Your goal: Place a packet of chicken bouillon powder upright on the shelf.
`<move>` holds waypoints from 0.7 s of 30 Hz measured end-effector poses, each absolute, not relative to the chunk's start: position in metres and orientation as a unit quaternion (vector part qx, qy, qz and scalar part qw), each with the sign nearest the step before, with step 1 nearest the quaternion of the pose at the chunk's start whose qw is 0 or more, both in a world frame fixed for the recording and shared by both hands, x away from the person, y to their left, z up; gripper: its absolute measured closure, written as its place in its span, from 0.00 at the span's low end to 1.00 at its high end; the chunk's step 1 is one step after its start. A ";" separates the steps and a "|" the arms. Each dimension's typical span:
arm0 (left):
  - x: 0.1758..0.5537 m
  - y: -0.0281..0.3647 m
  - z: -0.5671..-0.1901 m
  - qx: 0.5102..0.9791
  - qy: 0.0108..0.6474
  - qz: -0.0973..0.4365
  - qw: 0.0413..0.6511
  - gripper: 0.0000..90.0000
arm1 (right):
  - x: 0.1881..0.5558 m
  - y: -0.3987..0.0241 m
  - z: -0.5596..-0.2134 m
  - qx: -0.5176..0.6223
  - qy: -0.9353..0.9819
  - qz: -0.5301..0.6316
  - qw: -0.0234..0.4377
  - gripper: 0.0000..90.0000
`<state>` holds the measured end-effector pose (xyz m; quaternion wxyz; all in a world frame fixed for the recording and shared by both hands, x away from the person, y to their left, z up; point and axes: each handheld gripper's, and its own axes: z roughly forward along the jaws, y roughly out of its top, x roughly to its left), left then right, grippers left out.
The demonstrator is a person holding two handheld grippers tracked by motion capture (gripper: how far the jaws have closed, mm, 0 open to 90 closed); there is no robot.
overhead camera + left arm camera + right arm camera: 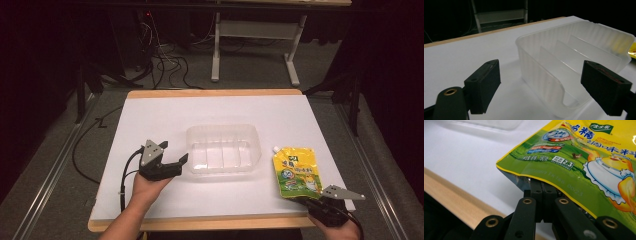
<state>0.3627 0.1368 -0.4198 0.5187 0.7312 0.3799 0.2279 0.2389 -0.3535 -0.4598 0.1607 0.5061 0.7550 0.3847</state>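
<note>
High view: right gripper, at the near right corner of the white tabletop, is clamped on the near bottom edge of a yellow-green glossy seasoning pouch with a white spout cap. Pouch lies near the right edge of the tabletop, spout pointing away from the person, well apart from the clear ribbed plastic container with inner dividers, which sits at mid-table. Left gripper hovers just beside the container's left end, jaws spread, nothing between them. Person's forearms enter at the near edge.

Left gripper view: two black pads stand wide apart with nothing held. Clear container is ahead and to the right; its near corner lies between the pads but neither one touches it. Upright divider walls are visible inside. White tabletop extends to a wooden rim at the far edge.

Right gripper view: jaws pressed together, pinching the silver bottom seam of the pouch. Pouch print shows a cartoon chick and green field. Tabletop's wooden near edge runs just below.
</note>
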 end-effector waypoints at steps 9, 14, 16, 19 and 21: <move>0.351 0.166 -0.421 0.719 0.406 0.243 0.509 0.18 | 0.264 -0.335 -0.459 0.482 0.770 0.388 0.155 1.00; 0.343 0.184 -0.421 0.708 0.424 0.250 0.507 0.19 | 0.278 -0.317 -0.456 0.453 0.787 0.395 0.142 1.00; 0.342 0.187 -0.422 0.707 0.426 0.250 0.506 0.19 | 0.279 -0.313 -0.452 0.444 0.787 0.405 0.139 1.00; 0.342 0.190 -0.423 0.709 0.429 0.246 0.503 0.19 | 0.280 -0.311 -0.445 0.433 0.782 0.423 0.144 0.98; 0.342 0.190 -0.424 0.711 0.429 0.244 0.501 0.19 | 0.281 -0.312 -0.442 0.435 0.776 0.432 0.152 0.95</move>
